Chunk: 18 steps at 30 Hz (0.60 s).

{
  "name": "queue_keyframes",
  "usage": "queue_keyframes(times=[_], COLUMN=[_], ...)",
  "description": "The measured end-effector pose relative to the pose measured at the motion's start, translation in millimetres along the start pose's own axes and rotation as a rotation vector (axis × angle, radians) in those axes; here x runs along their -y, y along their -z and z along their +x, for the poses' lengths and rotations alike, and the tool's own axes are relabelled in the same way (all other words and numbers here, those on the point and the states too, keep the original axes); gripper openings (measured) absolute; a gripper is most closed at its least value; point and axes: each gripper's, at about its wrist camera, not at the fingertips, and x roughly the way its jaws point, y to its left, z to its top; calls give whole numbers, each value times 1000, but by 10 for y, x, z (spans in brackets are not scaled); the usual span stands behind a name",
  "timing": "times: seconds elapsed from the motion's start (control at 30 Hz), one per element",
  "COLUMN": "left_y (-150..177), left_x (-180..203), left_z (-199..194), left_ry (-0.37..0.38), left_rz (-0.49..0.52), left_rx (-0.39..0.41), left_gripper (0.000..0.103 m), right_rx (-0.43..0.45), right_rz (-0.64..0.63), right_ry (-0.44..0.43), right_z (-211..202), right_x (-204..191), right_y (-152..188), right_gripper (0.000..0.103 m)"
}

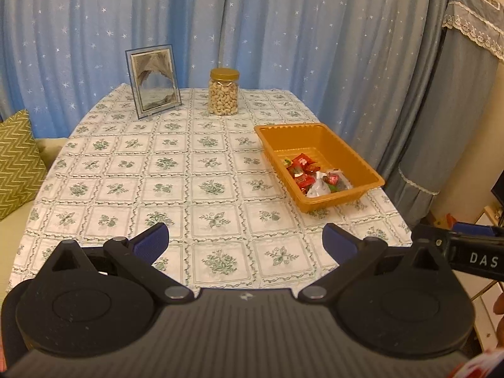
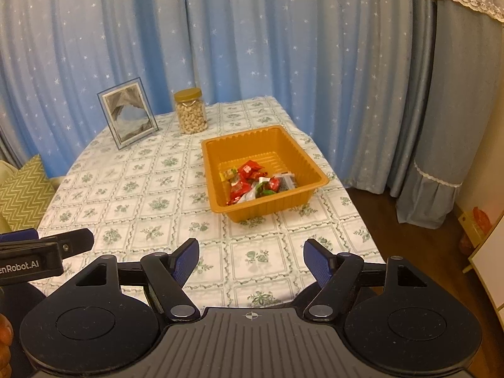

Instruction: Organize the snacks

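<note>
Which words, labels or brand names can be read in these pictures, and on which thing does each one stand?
"DAS" - white letters on the right claw body, cut off by the picture edge.
"enRobot.AI" - white letters on the left claw body, its start cut off.
Snack wrappers in the orange tray: print too small to read.

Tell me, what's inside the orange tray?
The orange tray holds a small heap of wrapped snacks, mostly red packets plus a yellow, a green and a whitish one, bunched toward its near corner. Anything buried under that heap is covered, so it cannot be seen.
</note>
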Motion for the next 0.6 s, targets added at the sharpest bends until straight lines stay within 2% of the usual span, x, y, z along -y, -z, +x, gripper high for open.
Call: queue_keyframes(times=[0.6], left_y=[25], left_x=[26], left_z=[-33], left_ry=[6], left_rz=[18], left_rx=[7], left_gripper=[103], right_rx=[7], right_rz=[2], right_ry=[-2], right_z=[-15], right_x=[-40], right_y=[22], right_gripper=[73])
